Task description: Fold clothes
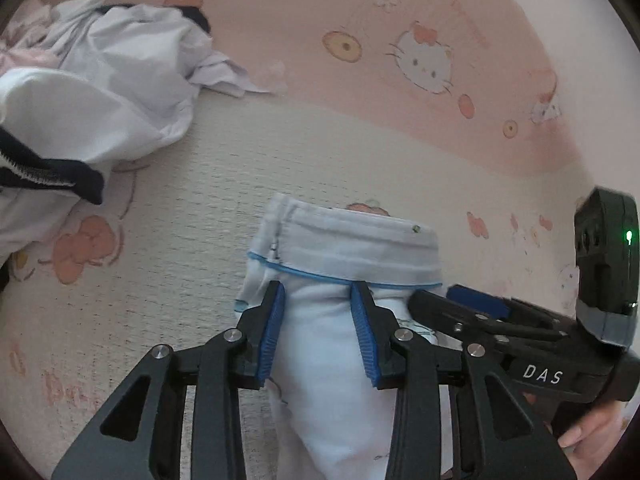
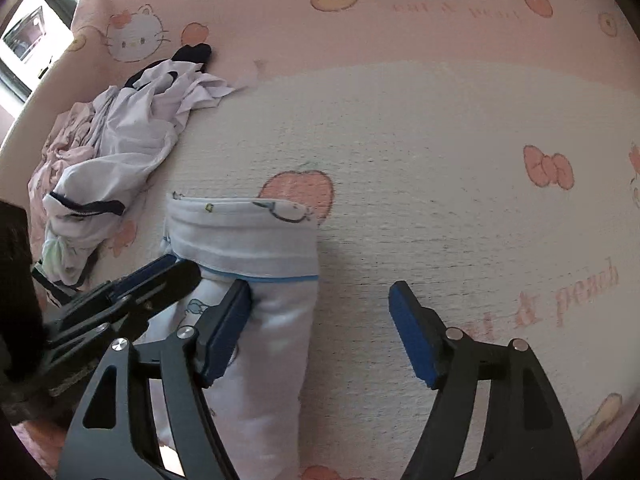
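The folded white garment [image 1: 340, 320] lay on the bed [image 1: 192, 208], between the half-spread jaws of the left gripper [image 1: 320, 300], unpinched. The right gripper [image 2: 320, 292] gaped wide over its edge; pressing the fold flat before withdrawing looked wisest.

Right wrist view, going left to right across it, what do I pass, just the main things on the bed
Pile of unfolded clothes → left gripper → folded white garment with blue trim → peach print on the bedsheet → right-hand finger of the right gripper → pink bow print.
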Tool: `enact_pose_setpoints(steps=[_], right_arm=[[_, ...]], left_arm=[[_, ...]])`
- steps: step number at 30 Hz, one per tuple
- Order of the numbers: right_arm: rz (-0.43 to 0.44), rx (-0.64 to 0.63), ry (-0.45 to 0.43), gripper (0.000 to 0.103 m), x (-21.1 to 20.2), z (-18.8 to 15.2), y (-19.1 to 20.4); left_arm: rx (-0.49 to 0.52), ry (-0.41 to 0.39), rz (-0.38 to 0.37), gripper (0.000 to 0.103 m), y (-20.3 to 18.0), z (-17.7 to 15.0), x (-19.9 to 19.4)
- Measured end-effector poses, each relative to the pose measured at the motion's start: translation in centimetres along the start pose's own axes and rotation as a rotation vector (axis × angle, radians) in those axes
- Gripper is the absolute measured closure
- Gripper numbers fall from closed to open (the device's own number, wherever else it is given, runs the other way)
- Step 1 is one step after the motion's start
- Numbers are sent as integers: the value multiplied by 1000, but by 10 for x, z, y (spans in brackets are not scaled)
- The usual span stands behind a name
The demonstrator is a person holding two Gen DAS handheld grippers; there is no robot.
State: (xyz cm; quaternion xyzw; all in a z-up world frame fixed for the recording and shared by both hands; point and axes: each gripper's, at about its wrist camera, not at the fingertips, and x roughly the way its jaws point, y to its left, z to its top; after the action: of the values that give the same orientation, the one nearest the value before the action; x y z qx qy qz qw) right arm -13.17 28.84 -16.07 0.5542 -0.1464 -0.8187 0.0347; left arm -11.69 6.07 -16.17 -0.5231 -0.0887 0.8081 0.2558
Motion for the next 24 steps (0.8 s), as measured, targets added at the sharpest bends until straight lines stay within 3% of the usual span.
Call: enact_pose_setpoints(steps=[4, 7, 10, 13, 18, 22, 24], right_arm=[[-47, 27, -35, 32, -15, -3, -3], [-61, 21, -54, 32, -35, -13, 2], [-76, 0, -71, 33, -51, -29, 7], [-68, -13, -61, 32, -54, -41, 11], [-124, -90, 26, 33, -32, -58, 20], [-133, -86, 50, 32, -26, -66, 14], [-120, -75, 56, 32, -29, -65, 9]], left_arm=[[-31, -52, 95, 65, 10, -5, -14], [-130, -44, 11, 65, 26, -16, -31], [-137, -59, -90, 64, 23, -31, -46], [-97, -15, -90, 63, 12, -43, -48], [-122, 68, -29, 63, 17, -62, -36], [-193, 73, -72, 57, 30, -68, -35], [-179, 70, -38, 57, 29, -70, -39]])
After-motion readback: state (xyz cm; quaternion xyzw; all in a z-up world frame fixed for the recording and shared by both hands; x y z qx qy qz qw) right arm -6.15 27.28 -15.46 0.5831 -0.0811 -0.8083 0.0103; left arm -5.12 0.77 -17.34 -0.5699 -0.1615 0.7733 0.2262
